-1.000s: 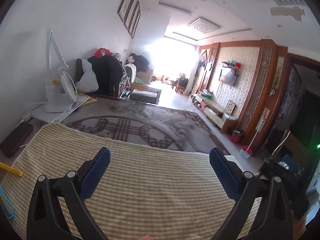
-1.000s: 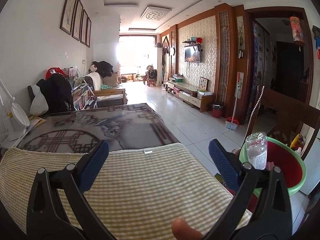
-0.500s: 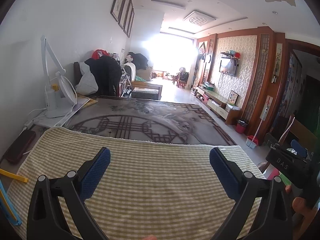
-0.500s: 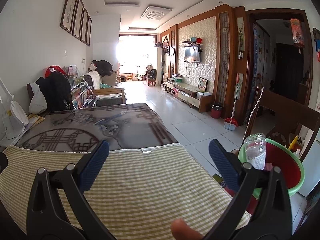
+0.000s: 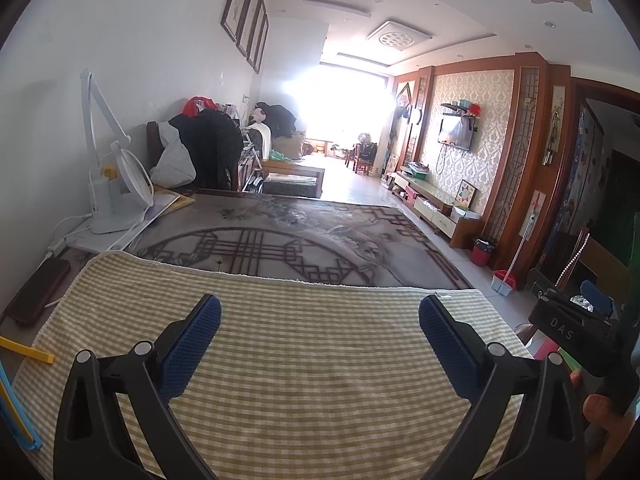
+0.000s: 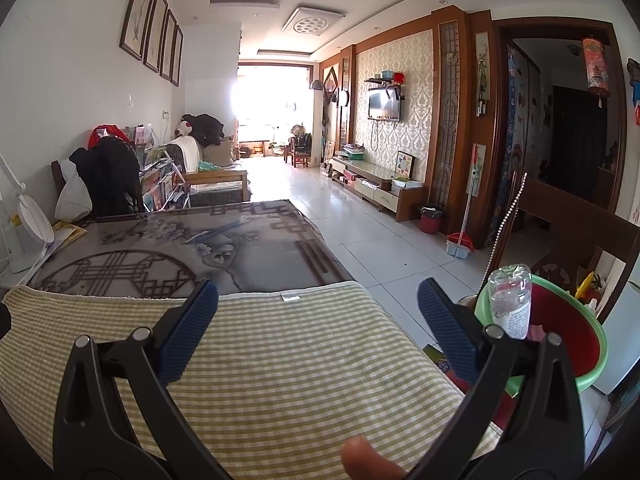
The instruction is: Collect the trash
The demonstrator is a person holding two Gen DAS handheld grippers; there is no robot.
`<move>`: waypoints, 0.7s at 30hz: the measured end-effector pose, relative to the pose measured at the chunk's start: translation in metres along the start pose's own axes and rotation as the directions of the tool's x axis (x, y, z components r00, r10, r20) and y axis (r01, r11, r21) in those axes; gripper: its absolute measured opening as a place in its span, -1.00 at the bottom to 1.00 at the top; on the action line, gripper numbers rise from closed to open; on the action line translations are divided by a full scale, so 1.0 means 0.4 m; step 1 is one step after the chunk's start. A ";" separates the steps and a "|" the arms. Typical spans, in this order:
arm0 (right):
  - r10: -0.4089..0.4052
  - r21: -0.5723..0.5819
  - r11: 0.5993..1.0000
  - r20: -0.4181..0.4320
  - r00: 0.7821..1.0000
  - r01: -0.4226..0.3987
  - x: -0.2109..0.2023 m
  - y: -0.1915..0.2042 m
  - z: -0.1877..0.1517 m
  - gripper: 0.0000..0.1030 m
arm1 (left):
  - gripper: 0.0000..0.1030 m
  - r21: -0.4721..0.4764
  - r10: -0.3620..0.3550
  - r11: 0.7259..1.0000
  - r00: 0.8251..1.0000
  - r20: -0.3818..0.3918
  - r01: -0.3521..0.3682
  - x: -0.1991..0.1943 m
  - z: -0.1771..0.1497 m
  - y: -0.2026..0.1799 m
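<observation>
Both grippers empty over checked cloth; trash sits in basin off table edge.

Left gripper [image 5: 319, 332] and right gripper [image 6: 318, 312] hover with jaws spread wide, nothing between pads. Since a second ago the left view has swung toward 3 o'clock, bringing the right tool into frame; the right view barely shifted. Plastic bottle [image 6: 511, 300] stands in the green basin [image 6: 600, 344] at 3 o'clock of the cloth [image 6: 280, 360]. Cloth looks bare, so collecting seems about finished. Basin floor is hidden behind the right finger; other contents unreadable.

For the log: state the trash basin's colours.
Green rim, red inside: the basin, clearest in the right wrist view.
</observation>
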State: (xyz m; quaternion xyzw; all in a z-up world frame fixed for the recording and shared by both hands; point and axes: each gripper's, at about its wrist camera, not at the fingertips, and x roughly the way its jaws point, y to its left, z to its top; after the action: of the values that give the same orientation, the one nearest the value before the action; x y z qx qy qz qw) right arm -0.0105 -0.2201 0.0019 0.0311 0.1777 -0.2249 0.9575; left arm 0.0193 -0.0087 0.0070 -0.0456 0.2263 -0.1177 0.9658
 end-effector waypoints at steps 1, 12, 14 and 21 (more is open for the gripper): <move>-0.001 0.000 1.000 0.000 1.000 0.001 0.000 0.000 0.000 0.91 | 0.85 -0.001 0.001 1.000 1.000 -0.001 -0.001 0.000 -0.001 0.001; 0.003 -0.013 1.000 -0.011 1.000 -0.003 0.004 0.002 -0.003 0.91 | 0.85 -0.002 0.007 1.000 1.000 -0.011 -0.007 0.004 -0.002 0.004; 0.003 -0.015 1.000 -0.012 1.000 -0.003 0.005 0.002 -0.003 0.91 | 0.85 -0.002 0.009 1.000 1.000 -0.014 -0.009 0.005 -0.003 0.004; 0.007 -0.022 1.000 -0.017 1.000 -0.008 0.005 0.004 -0.005 0.91 | 0.85 -0.002 0.009 1.000 1.000 -0.014 -0.009 0.006 -0.002 0.005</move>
State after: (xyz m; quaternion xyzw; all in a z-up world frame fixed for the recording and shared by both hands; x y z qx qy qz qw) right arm -0.0086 -0.2193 -0.0007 0.0230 0.1882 -0.2190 0.9571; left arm 0.0214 -0.0074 0.0051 -0.0446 0.2334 -0.1134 0.9647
